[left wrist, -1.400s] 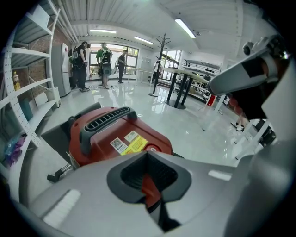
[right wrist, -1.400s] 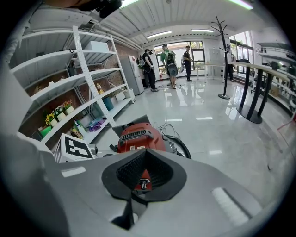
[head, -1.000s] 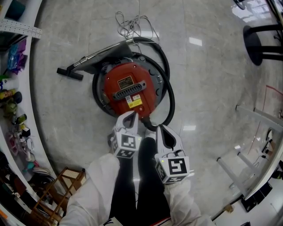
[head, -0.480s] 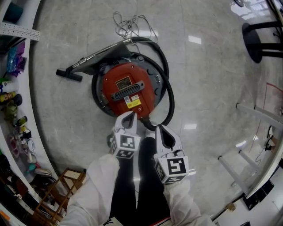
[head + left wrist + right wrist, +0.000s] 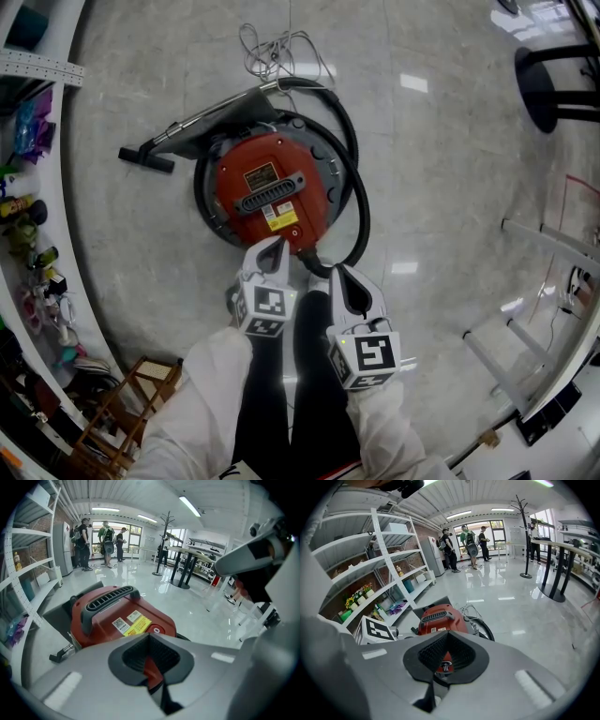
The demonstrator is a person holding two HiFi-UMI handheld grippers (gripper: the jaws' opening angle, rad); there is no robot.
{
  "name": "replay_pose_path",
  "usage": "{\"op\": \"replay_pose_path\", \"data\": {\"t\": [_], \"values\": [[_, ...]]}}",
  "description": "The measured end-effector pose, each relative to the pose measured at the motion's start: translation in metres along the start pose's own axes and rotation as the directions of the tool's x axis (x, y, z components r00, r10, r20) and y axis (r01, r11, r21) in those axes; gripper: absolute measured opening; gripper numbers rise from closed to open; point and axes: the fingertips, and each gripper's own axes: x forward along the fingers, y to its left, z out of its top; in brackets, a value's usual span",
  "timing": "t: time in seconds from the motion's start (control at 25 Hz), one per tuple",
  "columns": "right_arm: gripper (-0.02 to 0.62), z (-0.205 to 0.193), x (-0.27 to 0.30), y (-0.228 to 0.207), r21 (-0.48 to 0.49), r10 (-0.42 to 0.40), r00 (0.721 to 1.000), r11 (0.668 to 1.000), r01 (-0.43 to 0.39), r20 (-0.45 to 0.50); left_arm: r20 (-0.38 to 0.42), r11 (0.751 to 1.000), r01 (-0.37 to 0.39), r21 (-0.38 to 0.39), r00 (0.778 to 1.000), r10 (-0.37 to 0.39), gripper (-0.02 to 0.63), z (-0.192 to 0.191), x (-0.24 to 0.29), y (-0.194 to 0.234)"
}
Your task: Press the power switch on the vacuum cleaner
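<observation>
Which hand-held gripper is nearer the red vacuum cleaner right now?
The left hand-held gripper: its tip reaches the vacuum cleaner at its near edge, while the right hand-held gripper sits back beside the hose.

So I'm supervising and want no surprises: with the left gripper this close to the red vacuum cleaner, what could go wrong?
1. The round button beside the yellow label is small; the left gripper, jaws shut, could land on the red housing of the vacuum cleaner instead.
2. The black hose loops round the body near the person's legs and might snag a step.
3. A sideways push may slide it on the glossy floor.
</observation>
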Motion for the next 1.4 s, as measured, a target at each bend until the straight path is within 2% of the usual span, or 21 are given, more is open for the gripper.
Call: {"op": "replay_pose_path", "data": {"t": [0.68, 1.0, 1.4], "values": [[0.0, -0.002, 0.001, -0.002, -0.003, 0.0, 1.0, 1.0, 0.0, -0.008, -0.02, 1.0, 0.003, -0.023, 1.0, -0.004, 0.0, -0.006, 0.006, 0.001], [0.0, 0.004, -0.005, 0.0, -0.021, -0.005, 1.0, 1.0, 0.005, 0.007, -0.028, 1.0, -0.025, -0.017, 0.999, 0.025, 0.0, -0.007, 0.007, 0.002], [0.0, 0.019, -0.024, 0.011, -0.051, -0.012, 0.999, 0.999, 0.014, 0.039, 0.002, 0.997, -0.06, -0.046, 0.998, 0.06, 0.0, 0.001, -0.027, 0.019]]}}
